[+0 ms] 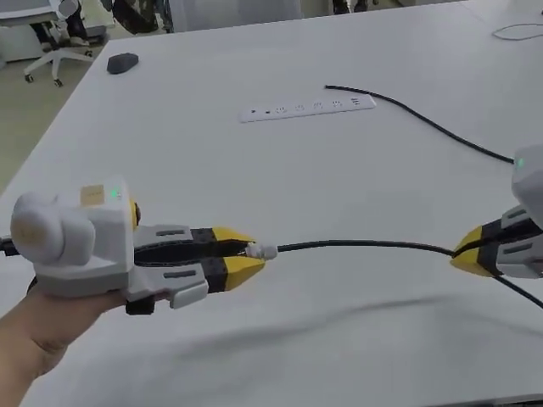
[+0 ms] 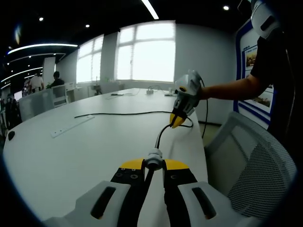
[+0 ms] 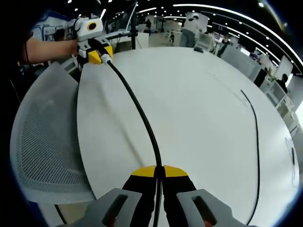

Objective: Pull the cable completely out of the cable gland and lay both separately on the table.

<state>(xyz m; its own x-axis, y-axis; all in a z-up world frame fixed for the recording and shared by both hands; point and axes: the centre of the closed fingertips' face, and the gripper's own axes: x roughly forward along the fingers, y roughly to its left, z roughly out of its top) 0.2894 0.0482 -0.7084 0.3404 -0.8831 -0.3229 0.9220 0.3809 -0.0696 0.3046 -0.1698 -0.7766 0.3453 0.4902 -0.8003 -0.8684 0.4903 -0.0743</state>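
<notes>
The left gripper (image 1: 254,252) is clamping the gland (image 1: 263,252) between its yellow jaw tips, with the white gland poking just past them. In the left gripper view the gland (image 2: 154,159) is sitting right at the tips of that gripper (image 2: 154,164), jaws closed against it on both sides. The cable (image 1: 365,246) is coming out of the gland's front and running in a slightly sagging line, above the table (image 1: 254,170), straight across to the right gripper (image 1: 458,253). The cable is not yet out of the gland.

The right gripper is pinching the cable between its jaws, well apart from the left one. In the right gripper view the cable (image 3: 137,106) is passing between the closed tips of that gripper (image 3: 158,172) and stretching away to the left gripper (image 3: 99,56). Behind the right gripper, the rest of the cable is trailing down and off toward the table edge.

A hand (image 1: 42,331) is holding the left gripper from below. In the left gripper view the right gripper (image 2: 177,120) is hanging ahead at the far end of the cable (image 2: 163,130), held by an outstretched arm.

Beyond both grippers a power strip (image 1: 307,108) is lying flat on the table, its cord (image 1: 424,120) curving away behind the right gripper. A mouse (image 1: 123,62) is lying far beyond the left gripper. A mesh chair (image 3: 42,142) is standing beside the table on the person's side.
</notes>
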